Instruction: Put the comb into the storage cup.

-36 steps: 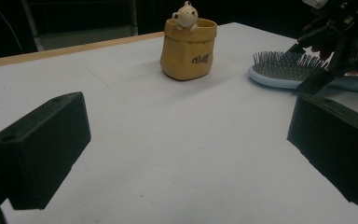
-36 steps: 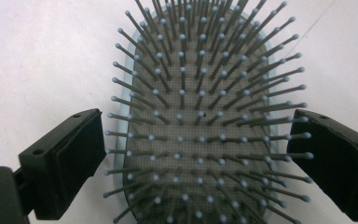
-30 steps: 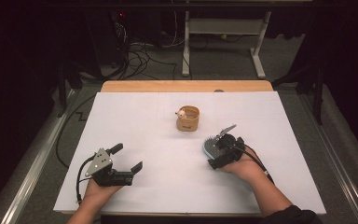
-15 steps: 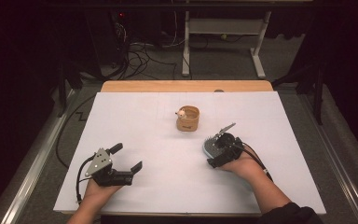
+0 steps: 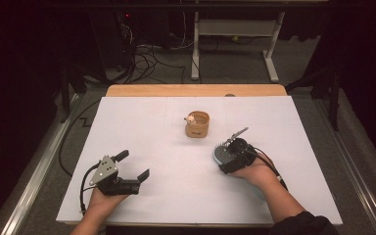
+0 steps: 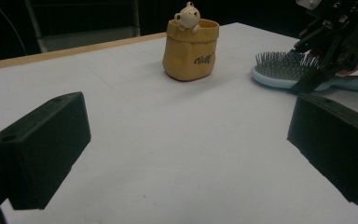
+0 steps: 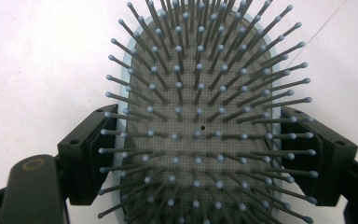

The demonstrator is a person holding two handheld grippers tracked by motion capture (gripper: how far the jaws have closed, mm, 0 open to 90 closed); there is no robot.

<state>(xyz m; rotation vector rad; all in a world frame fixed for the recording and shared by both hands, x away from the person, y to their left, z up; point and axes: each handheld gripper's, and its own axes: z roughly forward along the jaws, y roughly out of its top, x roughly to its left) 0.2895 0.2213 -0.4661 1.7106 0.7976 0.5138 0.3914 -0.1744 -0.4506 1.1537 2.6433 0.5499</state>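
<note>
The right gripper [image 7: 200, 154] has just been closing its jaws around the pale-blue, grey-bristled oval hairbrush [image 7: 200, 107], and they now meet its sides. The left gripper [image 5: 133, 171] rests on the white desk [image 5: 166, 147], jaws wide apart.

Right tongs [image 5: 223, 155] over hairbrush [image 5: 220, 152], left tongs [image 5: 132, 165] apart

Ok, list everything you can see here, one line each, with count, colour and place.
hairbrush: one, light blue with a grey bristle pad, lying bristles up at the right of the sheet, between the right gripper's jaws
bag-shaped pot: one, tan, with a small cream bear at its rim, upright mid-sheet
sheet: one, white, covering the table
table: one, wooden edge showing at the far side
desk frame: one, white, on the floor behind
cables: several, black, on the floor behind
left gripper: one, black, jaws wide apart, nothing between them, near left
right gripper: one, black, jaws just closing at the brush head's two sides
</note>
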